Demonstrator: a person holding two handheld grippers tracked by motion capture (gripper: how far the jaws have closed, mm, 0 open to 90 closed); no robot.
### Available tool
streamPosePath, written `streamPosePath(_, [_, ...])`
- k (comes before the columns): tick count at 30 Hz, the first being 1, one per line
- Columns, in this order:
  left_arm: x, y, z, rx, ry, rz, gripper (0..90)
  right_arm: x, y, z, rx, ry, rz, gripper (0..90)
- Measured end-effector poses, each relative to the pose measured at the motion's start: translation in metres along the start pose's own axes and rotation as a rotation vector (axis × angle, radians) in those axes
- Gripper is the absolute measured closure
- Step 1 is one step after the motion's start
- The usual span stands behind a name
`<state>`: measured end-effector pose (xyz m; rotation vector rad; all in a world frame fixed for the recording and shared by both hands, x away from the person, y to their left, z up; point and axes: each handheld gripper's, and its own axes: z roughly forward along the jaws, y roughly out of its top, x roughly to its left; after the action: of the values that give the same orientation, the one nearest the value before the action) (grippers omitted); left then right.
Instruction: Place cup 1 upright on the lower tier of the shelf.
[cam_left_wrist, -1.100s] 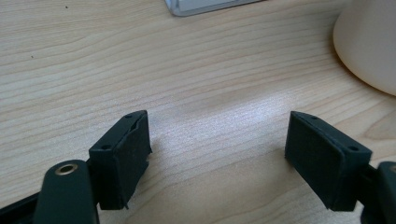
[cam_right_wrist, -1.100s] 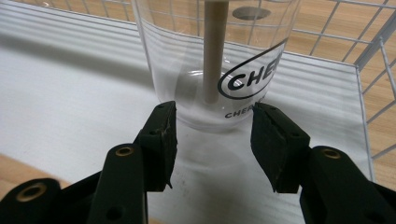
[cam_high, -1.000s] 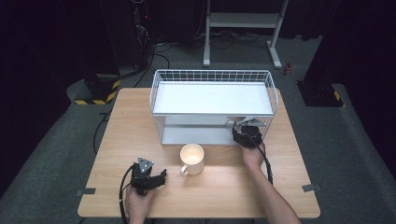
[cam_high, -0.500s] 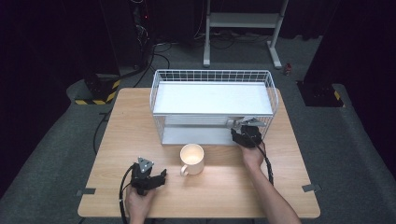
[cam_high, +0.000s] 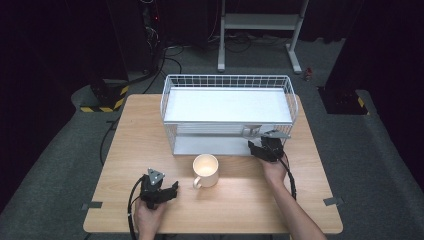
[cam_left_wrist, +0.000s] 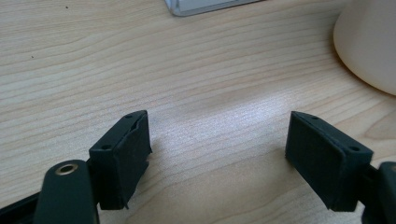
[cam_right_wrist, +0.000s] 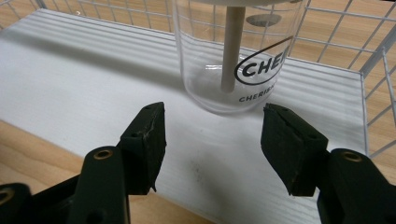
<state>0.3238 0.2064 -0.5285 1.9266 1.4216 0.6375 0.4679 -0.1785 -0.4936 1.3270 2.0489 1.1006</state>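
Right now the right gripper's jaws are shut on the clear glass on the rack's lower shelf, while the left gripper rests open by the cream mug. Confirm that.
Not quite. The right gripper is not shut on the clear glass: the right gripper view shows its jaws open, short of the glass and apart from it. The rest holds: the glass stands on the rack's lower shelf, and the left gripper rests open by the cream mug.

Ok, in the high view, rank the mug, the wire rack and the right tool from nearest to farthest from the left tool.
1. Mug, just right of the left tool.
2. Wire rack, farther back, mid-table.
3. Right tool, across at the rack's right front.
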Motion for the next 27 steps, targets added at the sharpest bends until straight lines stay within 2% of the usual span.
streamPosePath(9, [0.0,0.0,0.0,0.001,0.0,-0.001,22.3,-0.001,-0.002,-0.008,-0.007,0.007,-0.012,40.1])
streamPosePath(17, [0.0,0.0,0.0,0.001,0.001,-0.001,22.3,-0.003,-0.006,-0.015,-0.019,0.015,0.011,39.8])
streamPosePath(27, [0.0,0.0,0.0,0.001,0.001,0.0,22.3,-0.005,-0.006,-0.025,-0.029,0.029,-0.003,38.7])
